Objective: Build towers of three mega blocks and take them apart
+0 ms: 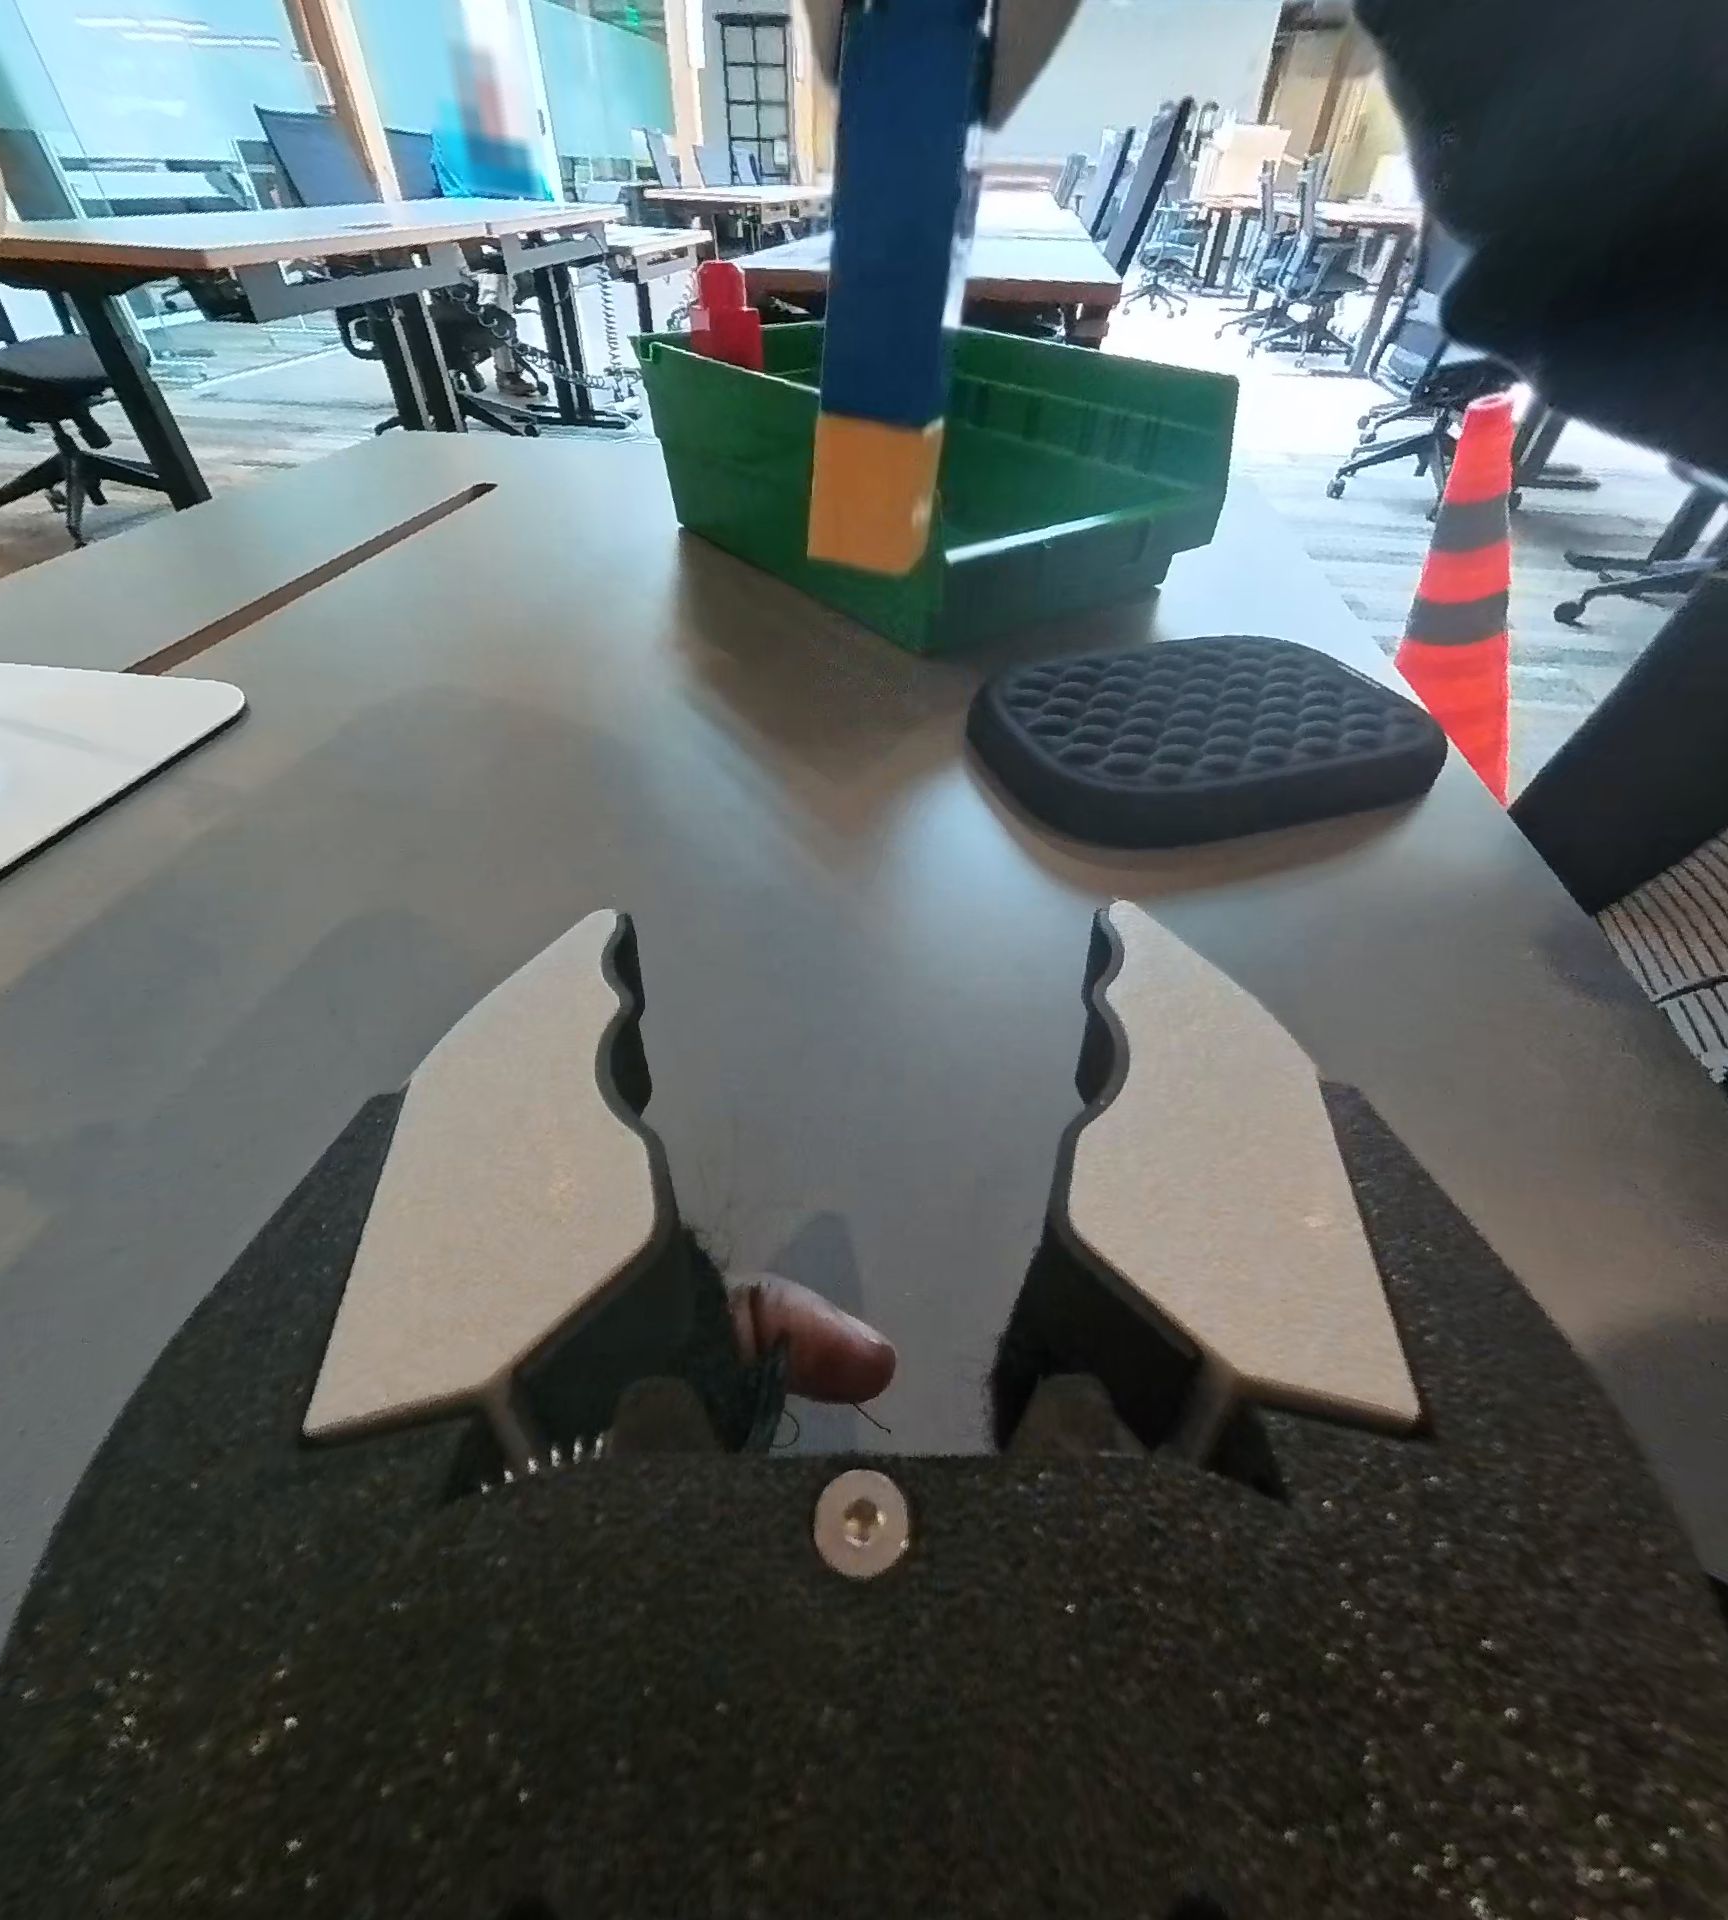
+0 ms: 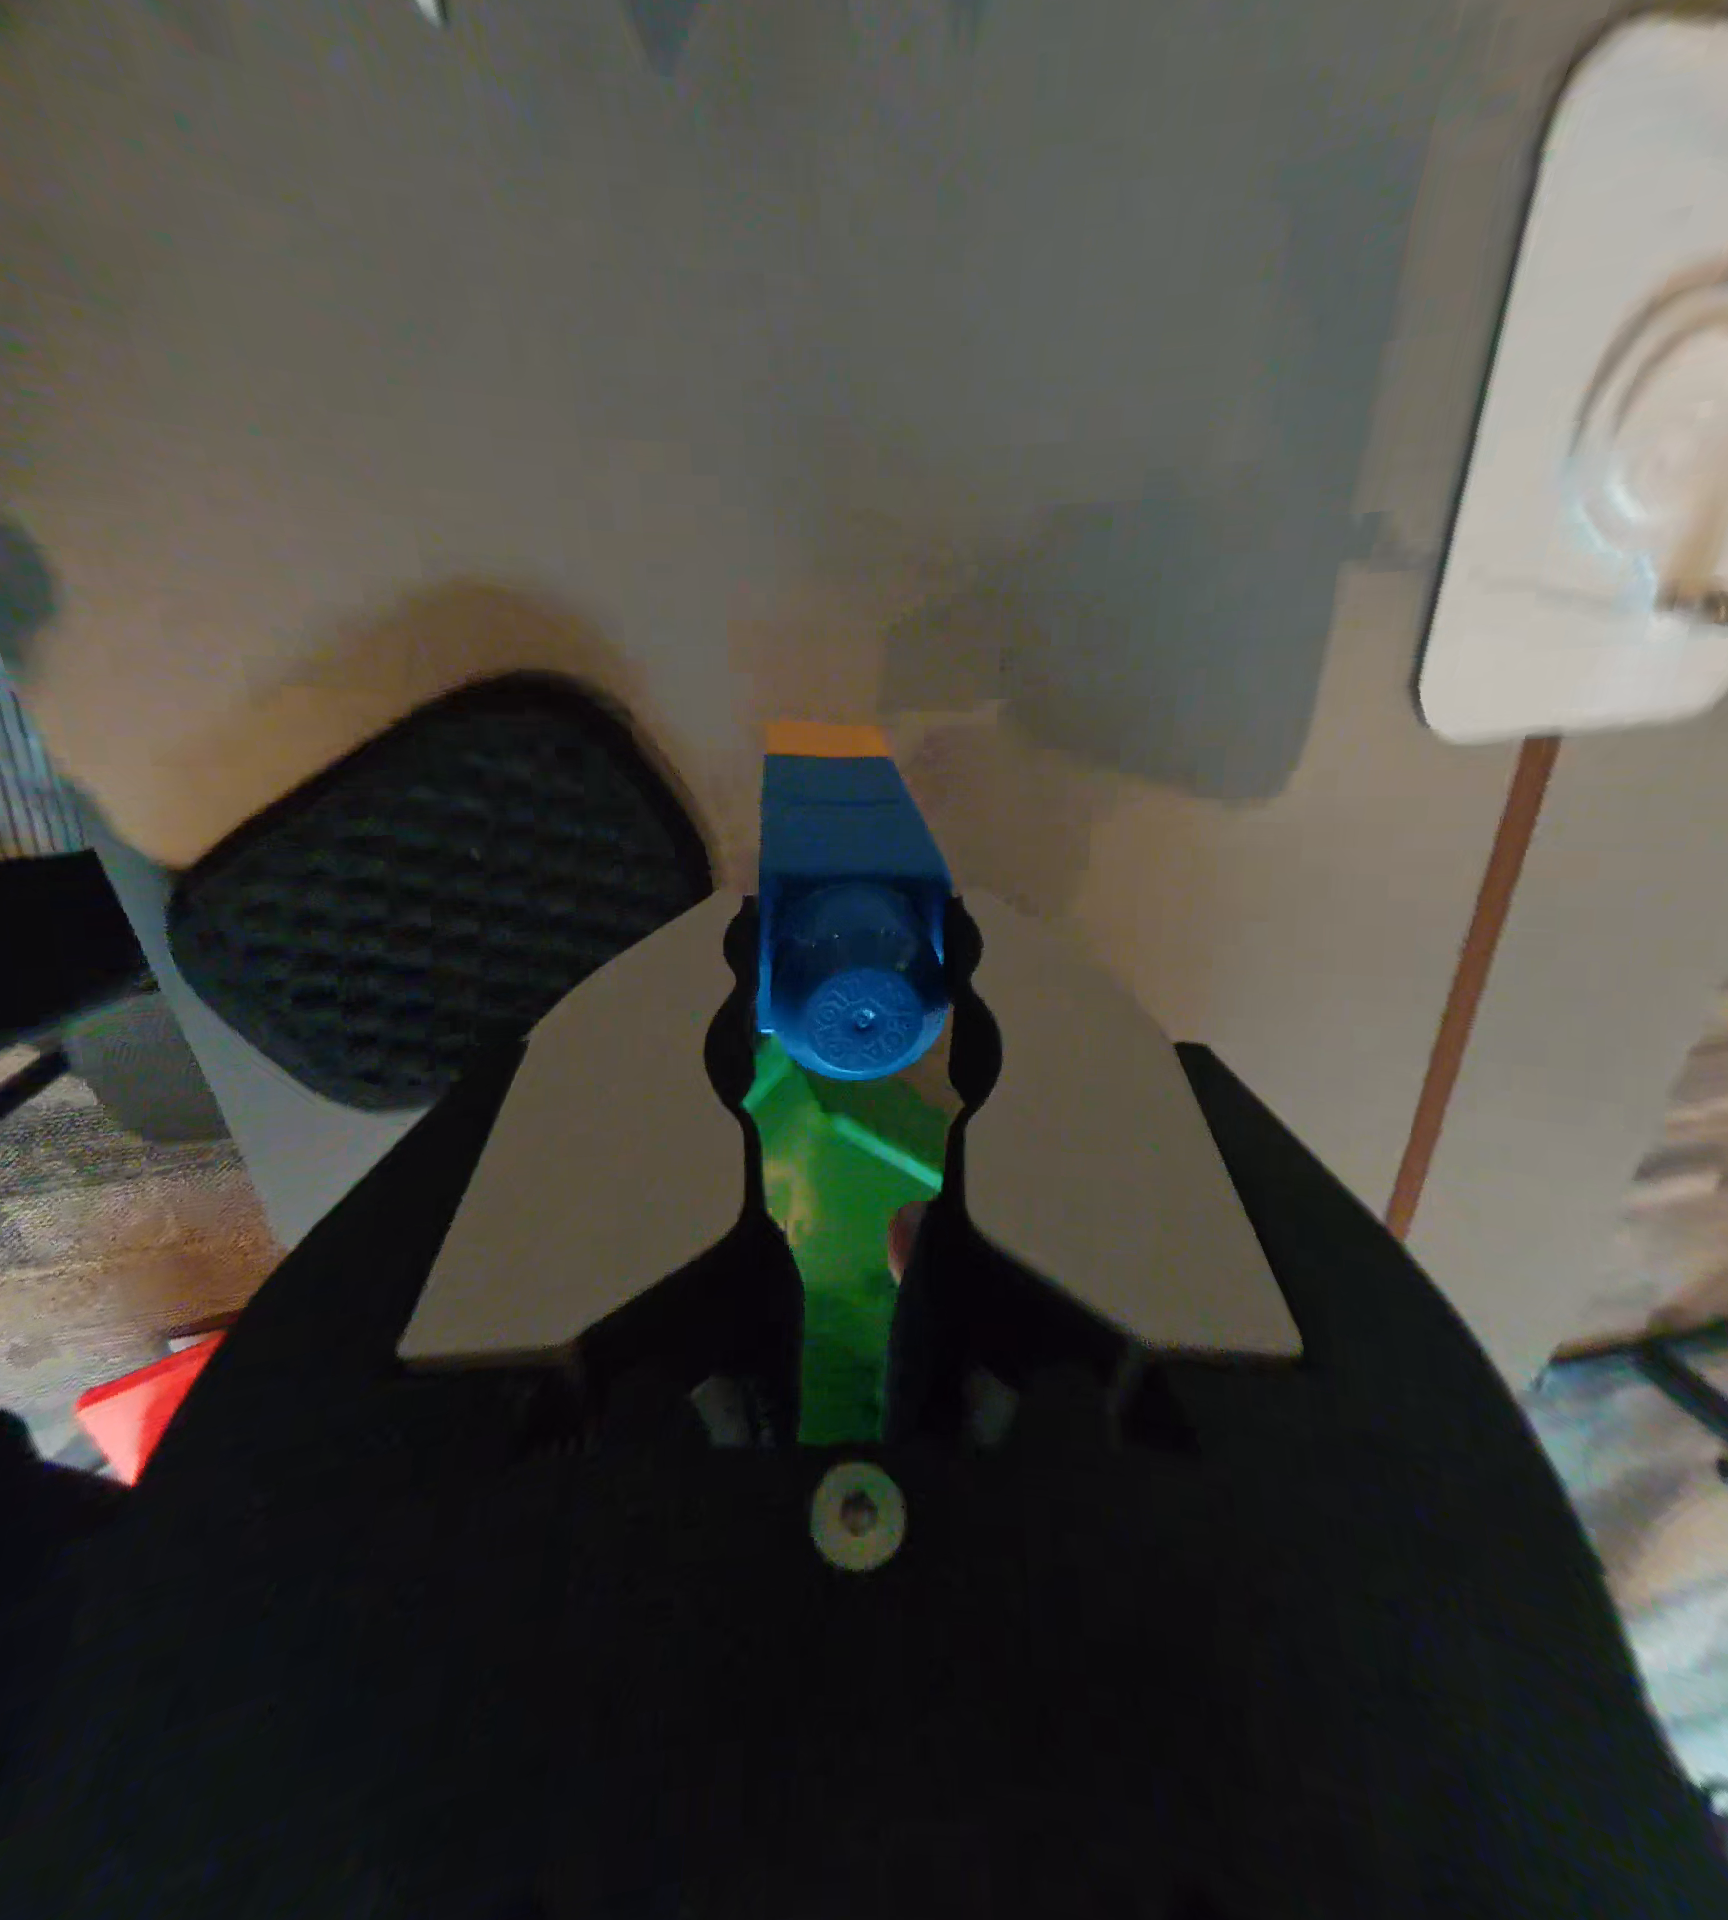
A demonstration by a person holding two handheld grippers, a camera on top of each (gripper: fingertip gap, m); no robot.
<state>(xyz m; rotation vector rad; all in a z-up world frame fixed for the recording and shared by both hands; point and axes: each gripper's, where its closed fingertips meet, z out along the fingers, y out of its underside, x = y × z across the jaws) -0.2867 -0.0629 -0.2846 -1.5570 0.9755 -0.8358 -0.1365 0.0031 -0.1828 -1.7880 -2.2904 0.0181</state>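
Observation:
A tower of blue blocks (image 1: 891, 239) with an orange block (image 1: 870, 494) at its bottom hangs in the air above the table, in front of the green bin (image 1: 1047, 561). My right gripper (image 2: 852, 935) looks straight down and is shut on the top blue block (image 2: 855, 997); the orange block (image 2: 824, 738) shows just beyond it. My left gripper (image 1: 860, 987) is open and empty, low over the dark table (image 1: 527, 831), short of the tower. A red block (image 1: 725, 312) stands in the bin's far left corner.
A black honeycomb pad (image 1: 1203, 727) lies right of the bin, also in the right wrist view (image 2: 424, 894). A white monitor base (image 1: 39, 758) sits at the left, also in the right wrist view (image 2: 1618, 416). An orange cone (image 1: 1462, 603) stands beyond the table's right edge. The tips of one gripper are about 20 cm away from the tips of the other.

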